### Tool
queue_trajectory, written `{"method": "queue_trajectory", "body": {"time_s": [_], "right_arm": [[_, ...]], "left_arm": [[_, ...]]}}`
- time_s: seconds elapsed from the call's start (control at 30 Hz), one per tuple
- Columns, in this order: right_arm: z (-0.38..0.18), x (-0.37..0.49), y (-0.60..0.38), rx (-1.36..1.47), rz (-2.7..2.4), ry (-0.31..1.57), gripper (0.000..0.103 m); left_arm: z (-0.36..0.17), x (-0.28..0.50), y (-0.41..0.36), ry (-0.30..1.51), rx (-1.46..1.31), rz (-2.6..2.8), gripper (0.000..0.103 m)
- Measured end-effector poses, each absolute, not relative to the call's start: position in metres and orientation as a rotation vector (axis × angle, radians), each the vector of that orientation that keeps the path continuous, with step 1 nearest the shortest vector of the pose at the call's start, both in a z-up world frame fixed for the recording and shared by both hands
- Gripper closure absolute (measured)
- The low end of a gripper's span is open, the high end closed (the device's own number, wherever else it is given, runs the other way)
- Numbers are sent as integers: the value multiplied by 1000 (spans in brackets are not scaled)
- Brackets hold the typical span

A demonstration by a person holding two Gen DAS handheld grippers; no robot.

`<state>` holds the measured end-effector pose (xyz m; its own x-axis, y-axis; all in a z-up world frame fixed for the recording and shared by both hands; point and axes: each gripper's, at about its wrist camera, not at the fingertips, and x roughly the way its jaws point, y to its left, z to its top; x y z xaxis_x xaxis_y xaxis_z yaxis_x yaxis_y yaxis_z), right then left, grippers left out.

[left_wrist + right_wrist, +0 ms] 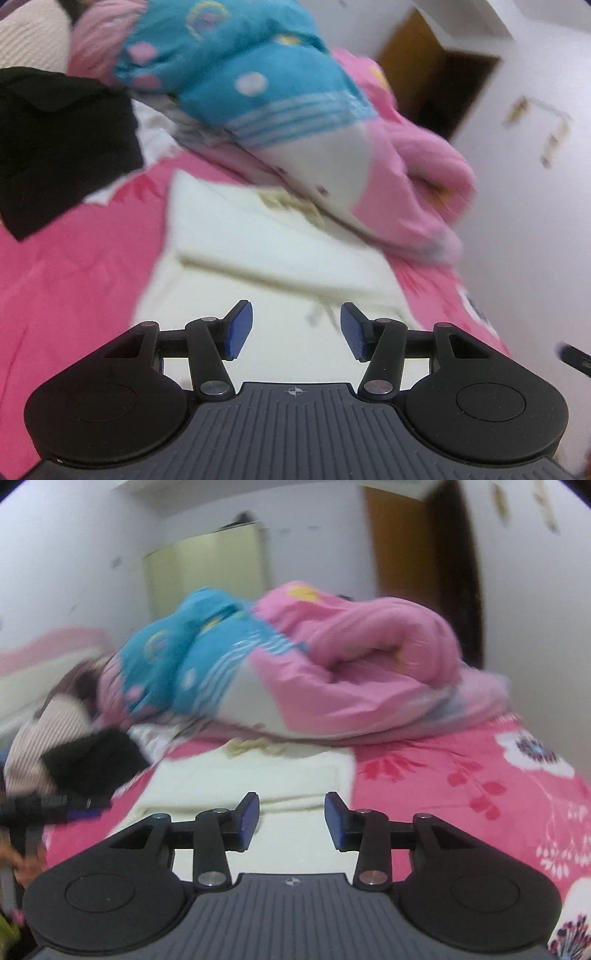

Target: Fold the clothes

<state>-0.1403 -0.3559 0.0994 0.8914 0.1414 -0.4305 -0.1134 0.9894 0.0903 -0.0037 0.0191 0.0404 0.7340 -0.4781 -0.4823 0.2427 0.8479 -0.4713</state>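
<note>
A cream-white folded garment (266, 258) lies flat on the pink bedsheet (74, 280), just ahead of my left gripper (296, 330). That gripper is open, its blue pads apart over the cloth with nothing between them. In the right wrist view the same white garment (258, 779) stretches ahead of my right gripper (291, 819), also open and empty, hovering over the garment's near edge. The other gripper (48, 806) shows at the left edge of the right wrist view as a dark blurred shape. Both views are motion-blurred.
A bunched pink and blue quilt (258, 85) is piled behind the garment (295, 664). A black garment (55, 147) lies at the left, beside a striped beige cloth (40, 738). The flowered pink sheet (480, 786) spreads to the right. White walls and a brown door (399, 542) stand beyond.
</note>
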Motion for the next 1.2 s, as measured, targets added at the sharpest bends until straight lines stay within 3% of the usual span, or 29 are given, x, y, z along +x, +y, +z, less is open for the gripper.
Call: {"method": "queue_trajectory", "body": {"time_s": [0.33, 0.43, 0.73, 0.93, 1.2], "right_arm": [[-16, -124, -313, 31, 147, 676, 61], [-47, -138, -311, -15, 104, 716, 62], [-60, -211, -338, 145, 62, 686, 61], [-105, -245, -356, 338, -9, 755, 61], [-74, -278, -375, 384, -44, 607, 61]], "left_arm": [[-26, -62, -33, 791, -111, -377, 48], [-37, -80, -37, 757, -32, -350, 48], [-39, -126, -27, 729, 9, -317, 48], [-41, -165, -18, 689, 6, -289, 48], [-32, -177, 2, 681, -70, -253, 48]]}}
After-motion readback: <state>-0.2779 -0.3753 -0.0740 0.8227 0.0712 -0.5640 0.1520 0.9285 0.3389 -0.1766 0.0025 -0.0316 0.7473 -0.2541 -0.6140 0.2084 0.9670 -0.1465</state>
